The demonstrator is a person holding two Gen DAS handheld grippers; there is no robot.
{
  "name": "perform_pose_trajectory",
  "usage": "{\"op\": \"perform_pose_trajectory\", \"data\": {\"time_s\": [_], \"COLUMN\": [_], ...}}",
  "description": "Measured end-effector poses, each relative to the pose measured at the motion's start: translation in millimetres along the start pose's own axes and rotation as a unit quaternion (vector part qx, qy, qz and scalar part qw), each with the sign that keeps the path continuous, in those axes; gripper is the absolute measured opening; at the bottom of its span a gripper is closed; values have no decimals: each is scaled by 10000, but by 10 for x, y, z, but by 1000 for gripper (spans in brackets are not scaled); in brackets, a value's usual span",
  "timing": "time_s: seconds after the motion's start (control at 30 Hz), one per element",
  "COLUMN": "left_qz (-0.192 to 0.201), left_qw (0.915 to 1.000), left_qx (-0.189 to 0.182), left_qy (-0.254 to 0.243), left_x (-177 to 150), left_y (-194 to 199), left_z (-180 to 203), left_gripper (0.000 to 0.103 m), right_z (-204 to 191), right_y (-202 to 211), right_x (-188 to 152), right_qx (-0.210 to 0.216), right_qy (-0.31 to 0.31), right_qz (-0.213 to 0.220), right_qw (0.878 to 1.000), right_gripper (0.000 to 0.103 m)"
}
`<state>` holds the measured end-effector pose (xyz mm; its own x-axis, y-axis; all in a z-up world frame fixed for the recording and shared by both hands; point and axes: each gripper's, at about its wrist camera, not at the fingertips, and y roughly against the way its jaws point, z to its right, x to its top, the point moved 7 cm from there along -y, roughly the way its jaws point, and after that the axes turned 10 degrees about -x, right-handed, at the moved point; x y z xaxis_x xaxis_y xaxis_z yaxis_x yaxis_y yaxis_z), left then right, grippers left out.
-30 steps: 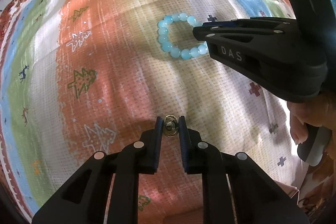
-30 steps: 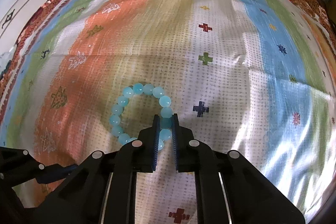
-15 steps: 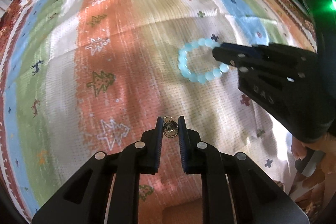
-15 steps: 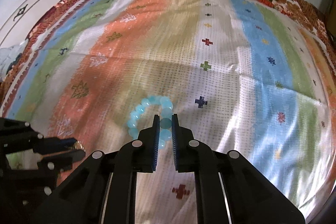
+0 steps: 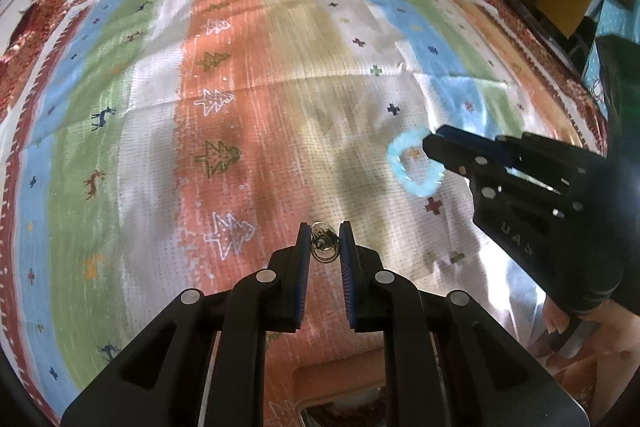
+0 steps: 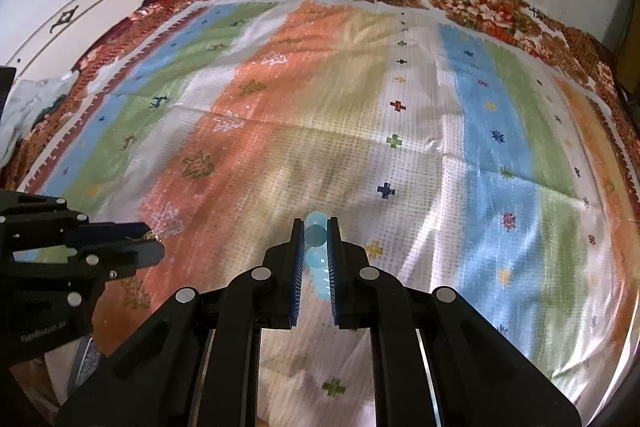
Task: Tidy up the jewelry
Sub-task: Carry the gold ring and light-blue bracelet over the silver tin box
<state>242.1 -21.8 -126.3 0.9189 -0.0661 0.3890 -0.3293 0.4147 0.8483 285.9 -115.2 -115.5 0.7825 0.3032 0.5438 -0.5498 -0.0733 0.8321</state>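
The left hand-held gripper (image 5: 325,242) is clenched on a small gold-coloured jewelry piece (image 5: 322,247), pinched between its blue-padded fingertips above the striped bedspread (image 5: 248,131). The right hand-held gripper (image 6: 315,242) is clamped on a pale blue bead bracelet (image 6: 315,247); from the left wrist view the bracelet (image 5: 412,167) hangs blurred as a loop from its tip, lifted off the cloth. The right gripper's side carries raised letters that read roughly "UAS", though blur makes this uncertain. In the right wrist view the left gripper's body bears small white print, too blurred to read. The bedspread shows trees, deer and crosses on coloured stripes.
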Motion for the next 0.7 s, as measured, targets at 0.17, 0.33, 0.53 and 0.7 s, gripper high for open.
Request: {"op": "perform_pose_trajectory", "data": {"time_s": [0.17,0.33,0.53,0.7], "left_qz": [186,372,567,653], "left_qw": [9998,9990,9978,9972], "left_qx": [-107,-207,-310,-338], "left_qy": [50,130,165,164], "left_x": [-50,-109,-203,-287], "left_y": [153,306,478,563], "left_z": [45,53,87,111], "left_gripper": [14,14,14,14], "right_z": [-29,-66,-118,-162], "right_y": [212,428,718,890], "right_x": [-39,-47,-70,-148], "right_qx": [112,255,426,547], "right_qy": [-21,-24,-22,18], "right_qz": [171,375,644,756], "right_qw": [9998,9990,9970,9956], "right_gripper": [12,12,12,12]}}
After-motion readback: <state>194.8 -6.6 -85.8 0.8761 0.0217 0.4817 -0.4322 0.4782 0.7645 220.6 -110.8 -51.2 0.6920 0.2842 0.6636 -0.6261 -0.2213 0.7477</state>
